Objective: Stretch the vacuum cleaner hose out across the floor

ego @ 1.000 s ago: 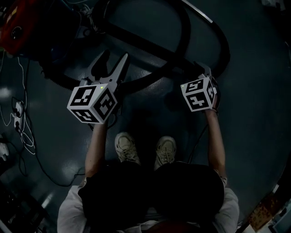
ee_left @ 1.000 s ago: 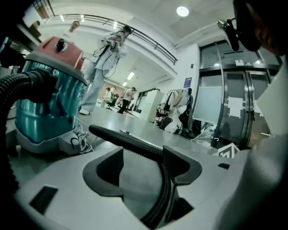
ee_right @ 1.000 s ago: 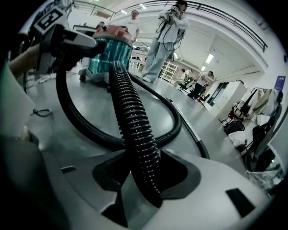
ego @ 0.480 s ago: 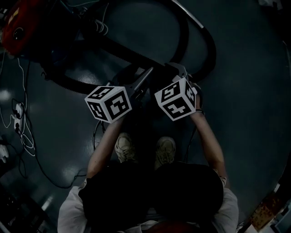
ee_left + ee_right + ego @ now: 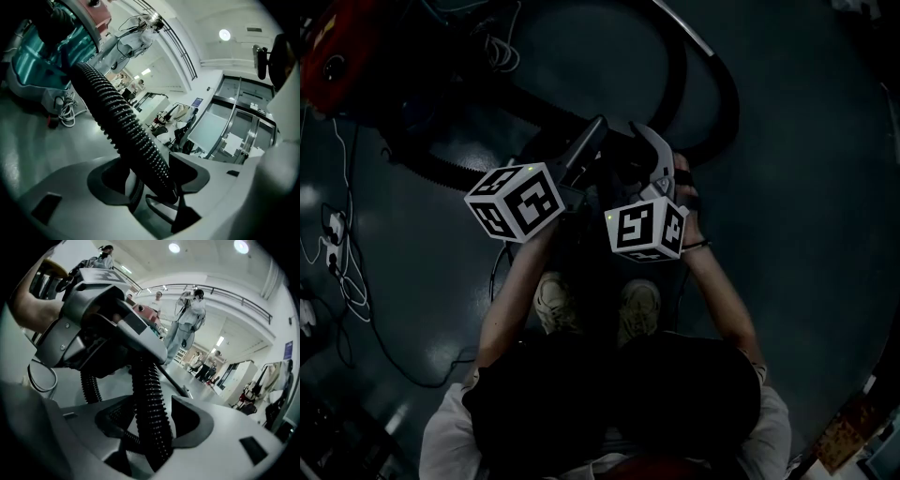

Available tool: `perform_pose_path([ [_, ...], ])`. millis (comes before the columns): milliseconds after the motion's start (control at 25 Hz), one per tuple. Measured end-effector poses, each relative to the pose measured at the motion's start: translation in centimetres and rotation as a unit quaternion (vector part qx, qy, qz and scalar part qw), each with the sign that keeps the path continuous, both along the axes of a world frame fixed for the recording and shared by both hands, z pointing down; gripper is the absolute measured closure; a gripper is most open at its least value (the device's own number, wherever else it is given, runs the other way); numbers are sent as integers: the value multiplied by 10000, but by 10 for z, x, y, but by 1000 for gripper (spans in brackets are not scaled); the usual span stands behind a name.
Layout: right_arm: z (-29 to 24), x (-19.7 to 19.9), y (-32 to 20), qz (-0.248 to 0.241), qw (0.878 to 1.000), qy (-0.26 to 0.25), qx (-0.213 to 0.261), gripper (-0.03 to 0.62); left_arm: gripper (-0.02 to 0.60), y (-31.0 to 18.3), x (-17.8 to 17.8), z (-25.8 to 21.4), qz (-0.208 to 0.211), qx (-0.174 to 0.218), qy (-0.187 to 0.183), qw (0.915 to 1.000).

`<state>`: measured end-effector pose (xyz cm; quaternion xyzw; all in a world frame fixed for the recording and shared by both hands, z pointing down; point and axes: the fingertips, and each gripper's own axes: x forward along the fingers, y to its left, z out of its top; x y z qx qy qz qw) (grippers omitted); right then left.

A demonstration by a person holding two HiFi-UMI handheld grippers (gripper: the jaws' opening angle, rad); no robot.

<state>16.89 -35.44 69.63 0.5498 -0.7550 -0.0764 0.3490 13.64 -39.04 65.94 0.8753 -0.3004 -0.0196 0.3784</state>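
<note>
The black ribbed vacuum hose [image 5: 724, 103] loops across the dark floor and comes back to both grippers, in front of the person's feet. My left gripper [image 5: 598, 127] points up and to the right. In the left gripper view the hose [image 5: 117, 117] runs up and away from the left gripper [image 5: 150, 176], whose jaws are closed on its sides. Close beside it my right gripper [image 5: 642, 142] has the same hose [image 5: 150, 394] between its jaws. Those jaws have just been opening and stand slightly off it in the right gripper view [image 5: 150, 423]. There the hose rises into the left gripper's body [image 5: 103, 319].
The red vacuum cleaner body [image 5: 333, 52] sits at the top left. White cables and a power strip [image 5: 337, 239] trail down the left side. A metal wand [image 5: 698, 33] lies at the top. The person's shoes [image 5: 558, 302] are just below the grippers. People [image 5: 187, 319] stand far off.
The left gripper moved right onto the hose and rolled. The right gripper swung left and up with the hose until the two sit side by side, and the hose loop drew in towards the feet.
</note>
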Motion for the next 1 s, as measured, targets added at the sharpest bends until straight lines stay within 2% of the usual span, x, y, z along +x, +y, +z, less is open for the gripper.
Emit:
perform_pose_path([
  [120,3,16,7,161,9990,371,200,370,314,-21,-17,-15,-308,195,28,9993],
  [200,14,36,18,263,9979,581,105,370,314,-29,-23,-23,-289,202,35,9994],
  [280,27,64,26,405,9941,1008,45,370,314,-30,-24,-29,-254,250,31,9994],
  [400,45,112,28,472,9797,1944,156,370,314,-27,-25,-34,-205,229,130,9994],
  [560,69,156,15,212,9505,3096,145,370,314,-24,-27,-35,-169,188,142,9996],
  [640,80,172,12,266,9456,3242,-63,370,314,-24,-26,-34,-157,188,89,9997],
  [720,83,179,18,442,9484,3123,-319,398,313,-25,-25,-29,-141,168,38,9998],
  [800,84,182,32,624,9487,3062,-480,399,313,-28,-22,-19,-101,104,16,9999],
  [1000,87,180,103,681,9468,3017,-888,401,313,-25,-4,9,263,-128,-97,9995],
])
